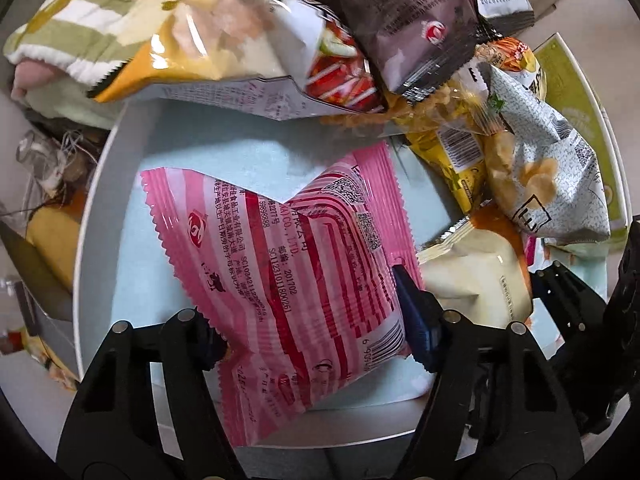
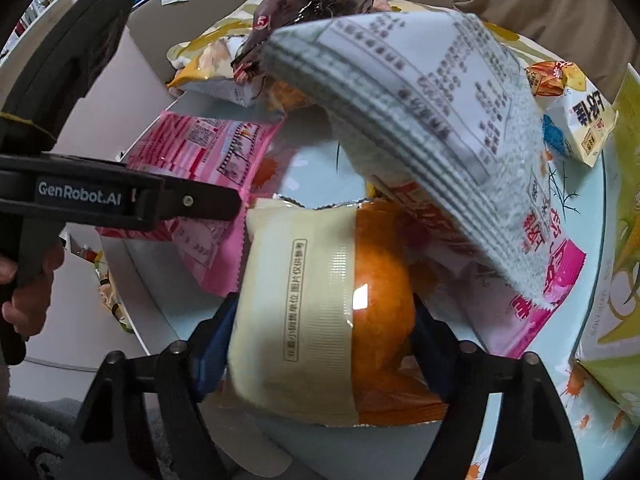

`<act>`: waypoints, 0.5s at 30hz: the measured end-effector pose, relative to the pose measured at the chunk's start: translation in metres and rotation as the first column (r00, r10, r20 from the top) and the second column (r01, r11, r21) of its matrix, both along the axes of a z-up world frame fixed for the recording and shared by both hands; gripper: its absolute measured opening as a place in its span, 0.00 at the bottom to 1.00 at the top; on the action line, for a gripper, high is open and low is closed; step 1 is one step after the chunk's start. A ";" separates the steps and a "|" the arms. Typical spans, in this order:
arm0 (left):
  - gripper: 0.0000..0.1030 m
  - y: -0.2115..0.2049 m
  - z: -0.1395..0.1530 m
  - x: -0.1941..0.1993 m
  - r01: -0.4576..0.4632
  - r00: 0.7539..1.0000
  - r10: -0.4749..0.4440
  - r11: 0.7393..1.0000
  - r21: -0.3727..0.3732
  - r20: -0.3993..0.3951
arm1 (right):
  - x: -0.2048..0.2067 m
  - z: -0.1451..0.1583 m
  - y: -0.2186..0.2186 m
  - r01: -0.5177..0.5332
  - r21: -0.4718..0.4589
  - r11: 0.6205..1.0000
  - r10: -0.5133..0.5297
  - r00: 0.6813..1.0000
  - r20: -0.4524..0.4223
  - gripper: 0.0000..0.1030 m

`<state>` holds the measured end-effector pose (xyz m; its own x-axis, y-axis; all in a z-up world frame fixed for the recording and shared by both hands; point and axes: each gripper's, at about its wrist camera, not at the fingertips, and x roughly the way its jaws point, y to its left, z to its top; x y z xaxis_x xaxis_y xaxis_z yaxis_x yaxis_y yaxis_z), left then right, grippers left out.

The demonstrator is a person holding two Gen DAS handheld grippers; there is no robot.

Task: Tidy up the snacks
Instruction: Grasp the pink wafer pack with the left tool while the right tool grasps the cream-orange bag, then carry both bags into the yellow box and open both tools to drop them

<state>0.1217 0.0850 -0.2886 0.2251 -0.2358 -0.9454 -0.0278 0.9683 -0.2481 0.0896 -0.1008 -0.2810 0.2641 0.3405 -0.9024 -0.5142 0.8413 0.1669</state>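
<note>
Two grippers, each closed on a packet: left gripper [image 1: 316, 320] pinches the pink packet [image 1: 296, 276], long axis running away from the jaws. Right gripper [image 2: 320, 328] clamps the cream-and-orange packet [image 2: 332, 300] just right of it, both on the round tray [image 1: 96, 184].

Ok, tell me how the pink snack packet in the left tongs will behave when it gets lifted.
The pink snack packet looks puffy and creased, so it is probably light and will likely dent where the left tongs pinch it. Its glossy film may be slippery, so it could slide. Its free end beyond the grip will probably sag or swing, since thin film is floppy.
</note>
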 end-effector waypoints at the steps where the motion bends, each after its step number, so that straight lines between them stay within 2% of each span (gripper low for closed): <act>1: 0.64 -0.001 0.003 -0.001 -0.002 1.000 0.002 1.000 0.003 0.002 | 0.000 0.001 0.001 -0.002 -0.001 1.000 0.002 1.000 0.003 0.68; 4: 0.64 0.008 0.008 -0.007 -0.024 1.000 0.024 1.000 0.001 0.017 | 0.003 0.001 0.007 0.010 0.009 1.000 -0.010 1.000 -0.009 0.62; 8: 0.64 0.021 0.018 -0.014 -0.046 0.999 0.046 0.999 -0.008 0.025 | 0.003 0.008 0.010 0.025 0.045 0.999 -0.024 0.999 -0.028 0.62; 15: 0.64 0.035 0.058 -0.019 -0.073 0.990 0.071 0.997 0.010 0.119 | -0.013 0.041 0.037 -0.012 0.104 0.995 0.012 1.000 0.005 0.61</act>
